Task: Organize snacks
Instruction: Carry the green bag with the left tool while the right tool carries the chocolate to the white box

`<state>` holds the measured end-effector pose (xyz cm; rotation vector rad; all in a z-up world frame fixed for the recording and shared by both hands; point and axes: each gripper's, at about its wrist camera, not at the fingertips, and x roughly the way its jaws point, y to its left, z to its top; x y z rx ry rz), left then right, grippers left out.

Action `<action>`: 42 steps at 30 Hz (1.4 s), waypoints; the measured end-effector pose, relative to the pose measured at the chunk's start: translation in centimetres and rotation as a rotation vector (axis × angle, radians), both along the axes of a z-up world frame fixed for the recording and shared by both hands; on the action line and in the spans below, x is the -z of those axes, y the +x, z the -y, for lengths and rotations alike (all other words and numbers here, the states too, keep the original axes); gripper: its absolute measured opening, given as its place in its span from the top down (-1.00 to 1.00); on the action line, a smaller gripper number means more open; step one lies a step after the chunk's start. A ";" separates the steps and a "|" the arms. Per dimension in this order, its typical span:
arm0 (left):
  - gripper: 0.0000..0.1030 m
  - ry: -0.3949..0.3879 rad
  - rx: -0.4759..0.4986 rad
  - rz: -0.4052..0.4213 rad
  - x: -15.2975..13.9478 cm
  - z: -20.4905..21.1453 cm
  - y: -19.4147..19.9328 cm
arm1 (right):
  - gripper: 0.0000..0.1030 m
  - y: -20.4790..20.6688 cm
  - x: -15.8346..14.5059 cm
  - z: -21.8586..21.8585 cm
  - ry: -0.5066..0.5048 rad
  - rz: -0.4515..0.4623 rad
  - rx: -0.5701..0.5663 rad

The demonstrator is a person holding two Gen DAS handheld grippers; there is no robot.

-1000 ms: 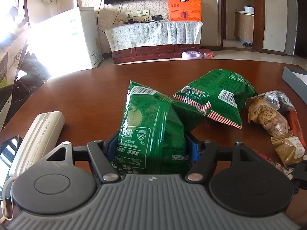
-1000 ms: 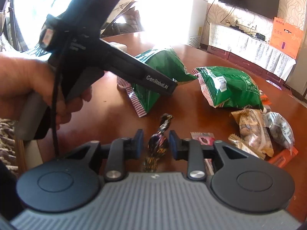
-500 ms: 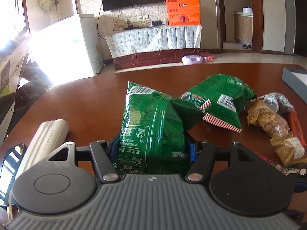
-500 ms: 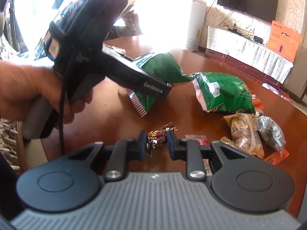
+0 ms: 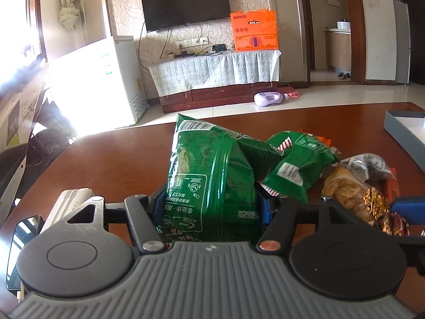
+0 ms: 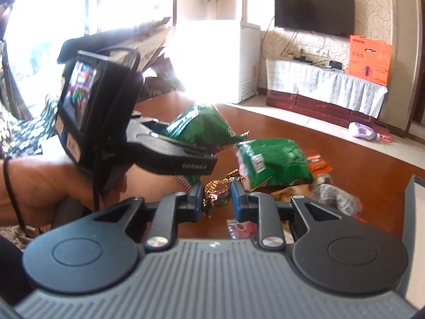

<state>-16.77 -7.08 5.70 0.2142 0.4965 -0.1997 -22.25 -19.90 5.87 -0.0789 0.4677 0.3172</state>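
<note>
My left gripper point(image 5: 209, 207) is shut on a green snack bag point(image 5: 209, 170) and holds it upright, clear of the brown table point(image 5: 111, 159). The right wrist view shows that same bag point(image 6: 202, 130) held above the tabletop. My right gripper point(image 6: 216, 194) is shut on a small candy in a dark brown and gold wrapper point(image 6: 216, 190), raised above the table. That candy point(image 5: 393, 223) also shows at the right edge of the left wrist view. A second green bag point(image 5: 300, 164) lies flat on the table behind them.
A tan peanut packet point(image 5: 348, 194), a clear packet point(image 6: 334, 196), orange packets point(image 6: 318, 164) and a small red packet point(image 6: 241, 228) lie to the right. A grey box point(image 5: 406, 130) sits far right. A white power bank point(image 5: 69, 199) and a phone point(image 5: 24, 239) lie at the left.
The right jaws closed on the candy and lifted it off the table. The left gripper rose with the green bag still in its grip.
</note>
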 end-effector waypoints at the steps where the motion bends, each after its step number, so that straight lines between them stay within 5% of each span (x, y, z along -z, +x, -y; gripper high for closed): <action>1: -0.33 0.002 0.005 0.004 -0.1 0.5 -0.3 | 0.50 -0.2 -0.2 0.3 0.002 0.005 0.006; 32: -0.34 -0.057 0.140 0.008 -2.1 17.0 -3.7 | 0.50 -6.6 -4.0 11.0 0.053 0.102 0.198; 42: -0.34 -0.078 0.250 0.037 -2.6 23.8 -5.5 | 0.50 -8.6 -4.7 17.1 0.082 0.131 0.328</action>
